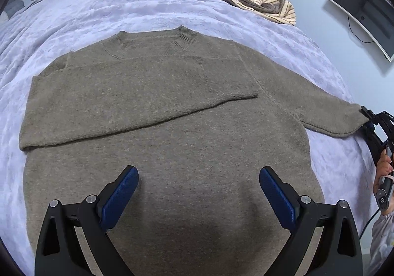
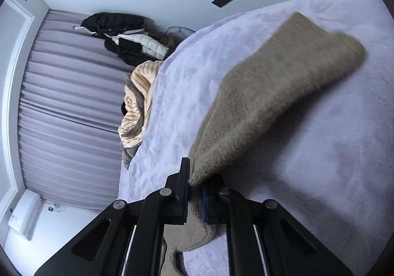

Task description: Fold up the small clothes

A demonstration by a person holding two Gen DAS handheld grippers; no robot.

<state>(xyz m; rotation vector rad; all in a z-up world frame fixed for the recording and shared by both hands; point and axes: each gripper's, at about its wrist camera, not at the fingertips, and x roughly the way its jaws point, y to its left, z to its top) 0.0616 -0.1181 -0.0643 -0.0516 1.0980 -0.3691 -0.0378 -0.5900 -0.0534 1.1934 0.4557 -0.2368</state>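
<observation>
Because the knit sweater [image 1: 157, 143] looks soft and limp, the right gripper [image 2: 195, 192] is clamped on its sleeve cuff [image 2: 209, 167], probably the best hold, while the left gripper [image 1: 199, 192] hangs released.

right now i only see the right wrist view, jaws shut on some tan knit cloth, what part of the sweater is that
Observer: The cuff of the far sleeve. The right gripper holds it at the bed's edge, stretched away from the sweater.
Operator: is the other sleeve folded yet
Observer: Yes. It lies flat across the chest, its cuff near the far armpit.
Operator: and the left gripper
Observer: The left gripper is open above the sweater's lower half, holding nothing.
</observation>
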